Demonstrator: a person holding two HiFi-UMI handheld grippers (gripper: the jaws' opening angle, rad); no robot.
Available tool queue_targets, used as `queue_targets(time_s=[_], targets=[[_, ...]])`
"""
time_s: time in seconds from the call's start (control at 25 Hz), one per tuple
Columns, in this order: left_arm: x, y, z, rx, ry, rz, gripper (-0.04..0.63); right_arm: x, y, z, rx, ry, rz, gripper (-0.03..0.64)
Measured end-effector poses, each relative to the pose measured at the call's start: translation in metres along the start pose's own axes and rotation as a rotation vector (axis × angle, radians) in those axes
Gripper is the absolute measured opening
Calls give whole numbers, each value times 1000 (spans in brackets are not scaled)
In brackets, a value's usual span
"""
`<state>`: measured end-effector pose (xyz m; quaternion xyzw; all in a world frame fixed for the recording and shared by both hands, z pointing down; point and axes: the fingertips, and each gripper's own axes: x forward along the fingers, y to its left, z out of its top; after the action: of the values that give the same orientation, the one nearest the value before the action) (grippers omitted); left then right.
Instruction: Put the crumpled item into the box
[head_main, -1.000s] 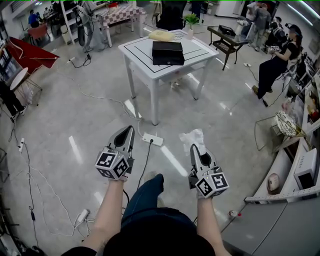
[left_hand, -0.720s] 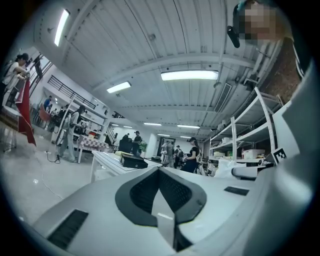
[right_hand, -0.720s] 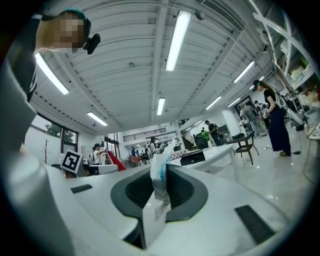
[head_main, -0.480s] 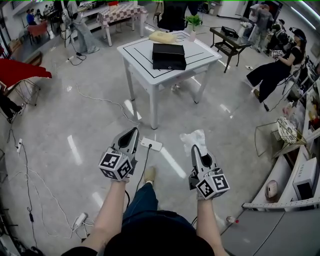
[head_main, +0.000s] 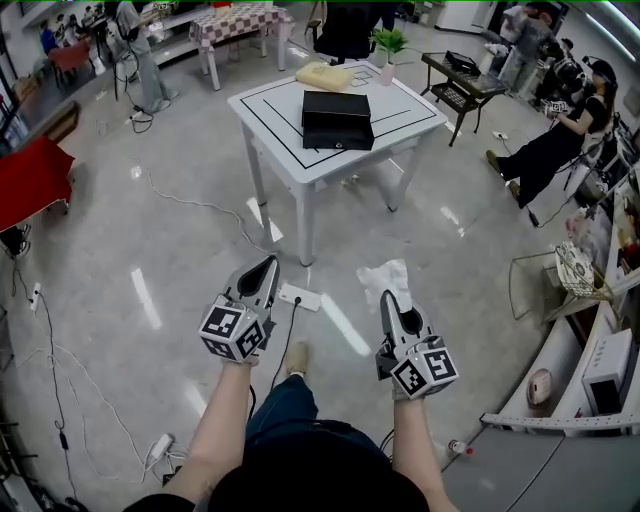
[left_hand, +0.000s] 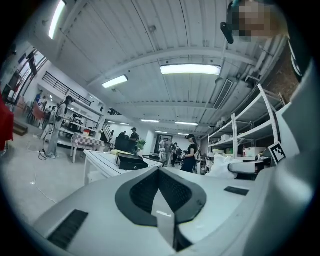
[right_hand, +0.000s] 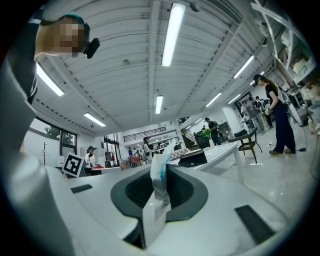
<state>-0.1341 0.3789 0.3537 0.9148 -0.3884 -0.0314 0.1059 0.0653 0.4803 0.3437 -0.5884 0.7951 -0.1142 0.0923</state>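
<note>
A crumpled white tissue (head_main: 386, 274) sticks out of my right gripper (head_main: 389, 298), which is shut on it and held low over the floor. In the right gripper view the crumpled tissue (right_hand: 161, 181) is pinched between the jaws. My left gripper (head_main: 264, 270) hangs beside it, shut with nothing in it. The black box (head_main: 338, 118) lies closed on the white table (head_main: 270, 105), well ahead of both grippers. The left gripper view shows the box (left_hand: 131, 161) far off past the shut jaws. It appears as a small box (right_hand: 193, 158) in the right gripper view.
A white power strip (head_main: 299, 296) with cables lies on the floor between me and the table. A yellow item (head_main: 324, 75) and a potted plant (head_main: 388, 44) share the tabletop. A seated person (head_main: 548, 138) and shelving (head_main: 590, 372) are at the right, a red object (head_main: 32, 180) at the left.
The table and box have come closer and lower in the head view as the person walks forward. Both grippers keep their pose, the right one still holding the tissue.
</note>
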Motion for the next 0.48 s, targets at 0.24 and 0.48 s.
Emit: queue_targets(time_s=[0.24,0.48], targets=[[47,29,13,-5,4,-12,2,44,-22,8,12,3,-18,49],[99,52,24,11,12,-53,2,92,-43,17,25,-9,-33,49]])
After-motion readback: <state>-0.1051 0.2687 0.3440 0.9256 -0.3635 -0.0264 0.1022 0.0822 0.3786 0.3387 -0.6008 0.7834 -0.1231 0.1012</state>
